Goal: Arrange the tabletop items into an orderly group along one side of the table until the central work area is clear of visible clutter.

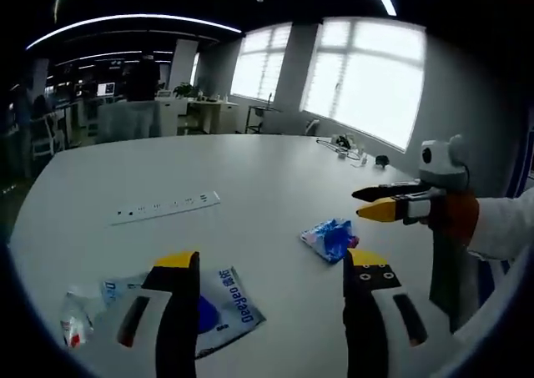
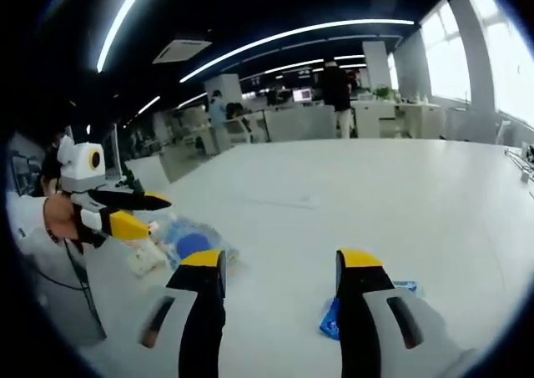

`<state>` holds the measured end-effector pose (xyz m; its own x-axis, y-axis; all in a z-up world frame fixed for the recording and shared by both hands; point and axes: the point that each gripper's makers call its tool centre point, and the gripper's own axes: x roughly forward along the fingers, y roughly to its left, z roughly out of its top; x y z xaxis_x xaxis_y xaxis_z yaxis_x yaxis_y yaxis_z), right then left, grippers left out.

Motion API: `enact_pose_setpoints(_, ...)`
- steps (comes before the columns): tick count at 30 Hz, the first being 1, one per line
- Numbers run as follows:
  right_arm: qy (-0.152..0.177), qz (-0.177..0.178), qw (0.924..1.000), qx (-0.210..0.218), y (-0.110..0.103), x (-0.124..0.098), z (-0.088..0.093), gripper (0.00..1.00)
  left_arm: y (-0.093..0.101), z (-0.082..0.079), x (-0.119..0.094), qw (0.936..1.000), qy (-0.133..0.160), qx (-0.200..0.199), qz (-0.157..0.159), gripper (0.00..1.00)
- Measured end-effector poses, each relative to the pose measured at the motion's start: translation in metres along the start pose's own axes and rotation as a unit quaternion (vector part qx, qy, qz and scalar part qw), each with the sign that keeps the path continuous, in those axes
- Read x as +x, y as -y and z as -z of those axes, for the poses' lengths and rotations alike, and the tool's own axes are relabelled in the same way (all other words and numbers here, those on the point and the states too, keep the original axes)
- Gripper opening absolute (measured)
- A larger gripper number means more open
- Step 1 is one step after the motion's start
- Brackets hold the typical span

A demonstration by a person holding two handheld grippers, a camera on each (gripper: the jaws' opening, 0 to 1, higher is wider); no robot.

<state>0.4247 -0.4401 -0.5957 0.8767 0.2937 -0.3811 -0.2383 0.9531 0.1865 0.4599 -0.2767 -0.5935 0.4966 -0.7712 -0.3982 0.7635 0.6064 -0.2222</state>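
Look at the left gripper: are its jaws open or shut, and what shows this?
Open. In the left gripper view the left gripper has its two yellow-tipped jaws standing wide apart, with bare table between them.

White table (image 1: 275, 186): wrappers (image 1: 331, 239), power strip (image 1: 166, 208)

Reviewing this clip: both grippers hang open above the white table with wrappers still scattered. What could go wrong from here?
1. The blue crumpled wrapper is thin and flat on the table; the right gripper may slide it rather than pinch it.
2. The white-and-blue packet overlaps a clear wrapper; the left gripper might lift just one.
3. The power strip could be overlooked.
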Motion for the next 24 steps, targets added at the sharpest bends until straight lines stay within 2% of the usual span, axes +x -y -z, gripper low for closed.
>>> enact_pose_setpoints(13,-0.007,-0.026,0.9997,0.001,-0.053,0.016,0.009,0.52,-0.037,0.010,-0.055,0.9994,0.004,-0.008,-0.035,0.70)
enact_pose_setpoints(24,-0.012,-0.039,0.9991,0.007,-0.088,0.031,0.015,0.52,-0.065,0.016,-0.093,0.9984,0.003,-0.008,-0.055,0.70)
